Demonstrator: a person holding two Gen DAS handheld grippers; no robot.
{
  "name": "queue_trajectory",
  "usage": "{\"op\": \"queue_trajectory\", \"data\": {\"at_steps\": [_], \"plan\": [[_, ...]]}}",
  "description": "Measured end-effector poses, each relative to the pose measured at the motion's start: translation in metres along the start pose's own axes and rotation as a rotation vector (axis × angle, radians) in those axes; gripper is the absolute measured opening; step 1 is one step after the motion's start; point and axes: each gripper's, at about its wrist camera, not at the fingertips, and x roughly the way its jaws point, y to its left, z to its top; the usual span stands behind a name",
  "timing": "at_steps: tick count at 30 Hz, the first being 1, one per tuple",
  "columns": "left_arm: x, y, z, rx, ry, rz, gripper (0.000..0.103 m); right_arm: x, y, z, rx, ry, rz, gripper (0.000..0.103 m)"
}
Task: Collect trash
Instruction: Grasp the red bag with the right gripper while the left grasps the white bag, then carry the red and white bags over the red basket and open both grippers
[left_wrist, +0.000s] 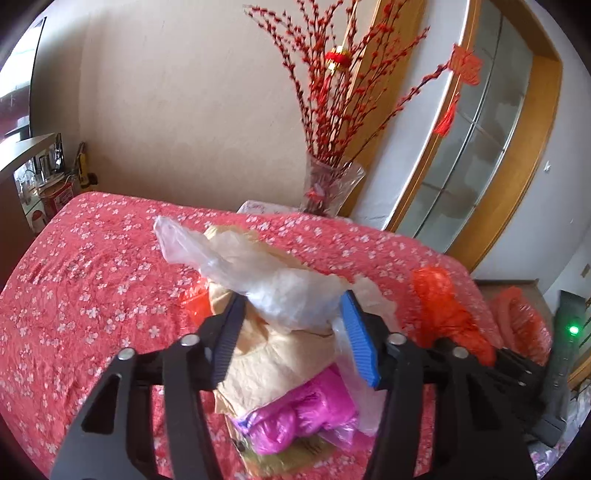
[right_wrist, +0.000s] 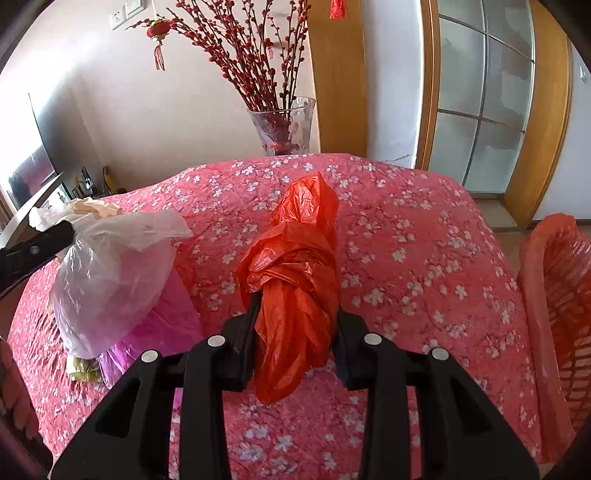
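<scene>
My left gripper (left_wrist: 293, 299) is shut on a crumpled clear plastic bag (left_wrist: 258, 273), with its blue pads pressed into the bag's sides. Under the bag lie tan paper (left_wrist: 273, 354) and a magenta plastic bag (left_wrist: 295, 417) on the table. In the right wrist view the clear bag (right_wrist: 110, 280) hangs from the left gripper's finger (right_wrist: 48, 236) over the magenta bag (right_wrist: 166, 325). My right gripper (right_wrist: 297, 306) is shut on a twisted red plastic bag (right_wrist: 295, 266), which sticks out ahead of the fingers and droops below them. The red bag (left_wrist: 443, 310) also shows at the right of the left wrist view.
A red cloth with white blossoms (right_wrist: 424, 258) covers the table. A glass vase of red branches (right_wrist: 288, 125) stands at the far edge. An orange lattice basket (right_wrist: 554, 295) sits off the table's right side. A gold wrapper (right_wrist: 83, 369) lies near the magenta bag.
</scene>
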Motion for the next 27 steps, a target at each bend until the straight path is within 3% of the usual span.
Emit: {"op": "queue_trajectory", "data": {"at_steps": [6,10,13,27], "plan": [[0.013,-0.005,0.002,0.052,0.03,0.027,0.044,-0.002,-0.007,-0.004,0.01,-0.001,0.011,0.035],[0.019,-0.01,-0.001,0.072,0.051,0.008,0.023,-0.004,-0.009,-0.007,0.014,-0.003,0.014,0.035],[0.016,-0.011,-0.002,0.077,0.035,-0.012,0.015,-0.008,-0.012,-0.007,0.018,-0.009,0.012,0.035],[-0.046,-0.036,0.008,0.103,-0.098,-0.144,0.013,-0.051,-0.03,-0.003,0.046,-0.087,0.006,0.035]]}}
